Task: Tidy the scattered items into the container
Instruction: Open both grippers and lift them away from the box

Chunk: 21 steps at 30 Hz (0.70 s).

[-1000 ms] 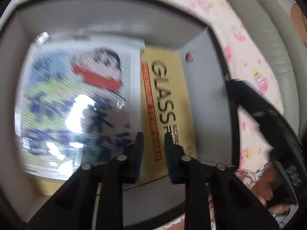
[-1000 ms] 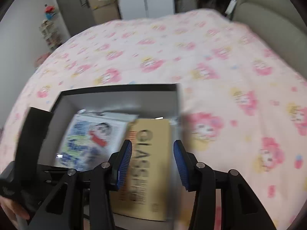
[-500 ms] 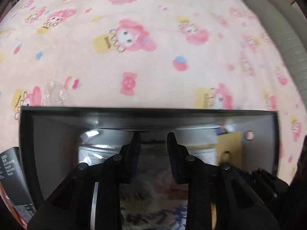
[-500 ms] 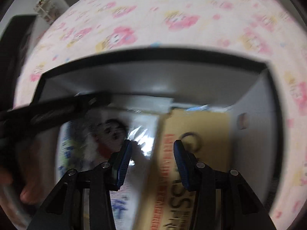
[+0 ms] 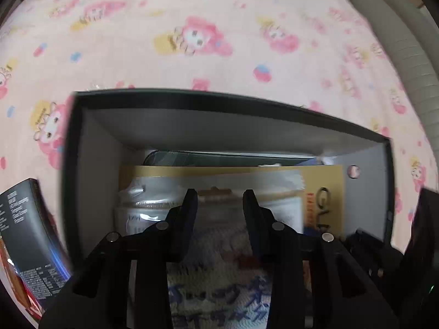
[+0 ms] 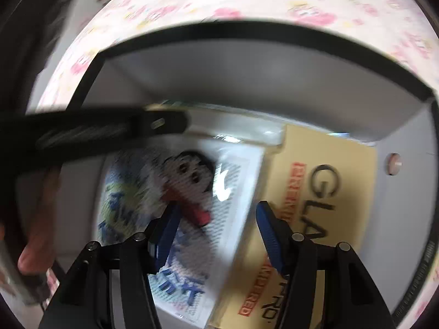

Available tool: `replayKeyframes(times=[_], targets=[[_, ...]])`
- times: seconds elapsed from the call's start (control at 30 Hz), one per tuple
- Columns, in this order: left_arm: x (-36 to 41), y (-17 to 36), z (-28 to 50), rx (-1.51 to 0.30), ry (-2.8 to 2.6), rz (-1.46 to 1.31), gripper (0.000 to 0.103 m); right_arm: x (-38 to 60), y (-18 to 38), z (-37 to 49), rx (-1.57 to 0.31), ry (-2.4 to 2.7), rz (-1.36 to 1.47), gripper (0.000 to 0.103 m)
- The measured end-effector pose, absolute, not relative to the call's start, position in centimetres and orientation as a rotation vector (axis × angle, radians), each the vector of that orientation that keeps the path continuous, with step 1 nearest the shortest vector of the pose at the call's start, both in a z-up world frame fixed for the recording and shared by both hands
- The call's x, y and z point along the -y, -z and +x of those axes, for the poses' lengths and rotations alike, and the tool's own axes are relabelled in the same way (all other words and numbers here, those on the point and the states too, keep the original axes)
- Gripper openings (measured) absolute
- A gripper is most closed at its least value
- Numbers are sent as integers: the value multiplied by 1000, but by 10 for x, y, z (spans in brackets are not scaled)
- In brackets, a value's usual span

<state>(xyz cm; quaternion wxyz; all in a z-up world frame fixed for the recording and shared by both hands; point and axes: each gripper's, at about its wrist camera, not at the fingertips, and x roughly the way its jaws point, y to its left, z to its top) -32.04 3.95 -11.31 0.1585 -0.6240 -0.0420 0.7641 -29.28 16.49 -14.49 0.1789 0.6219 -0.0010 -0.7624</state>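
both grippers, left and right, had swung over the dark grey-lined box; jaws were opening, empty; items lay inside.

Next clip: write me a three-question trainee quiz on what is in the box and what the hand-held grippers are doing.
1. True or false: the right hand-held gripper is clamped on the cartoon packet.
2. Which item lies beside the cartoon packet inside the grey box? A) the tan GLASS package B) a mug C) a shoe
3. Fill in: the box rests on a pink patterned ____.

Key
1. False. Its jaws are opening and nothing sits between the pads.
2. A
3. blanket. The left hand-held gripper hangs above the box, jaws opening, holding nothing.
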Motion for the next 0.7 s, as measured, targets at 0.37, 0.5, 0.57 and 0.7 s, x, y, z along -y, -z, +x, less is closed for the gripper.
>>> replayKeyframes(times=[0.37, 0.5, 0.57, 0.7], targets=[[-30, 5, -201, 135, -2525, -1310, 66, -202, 29, -204, 36, 2665, 1404, 61], [-31, -25, -152, 129, -2564, -1224, 68, -201, 5, -156, 129, 2708, 1328, 61], [-29, -39, -128, 106, -2580, -1191, 69, -198, -5, -136, 150, 2722, 1301, 61], [-26, -52, -92, 96, -2575, -1153, 69, -202, -16, -106, 135, 2746, 1269, 61]])
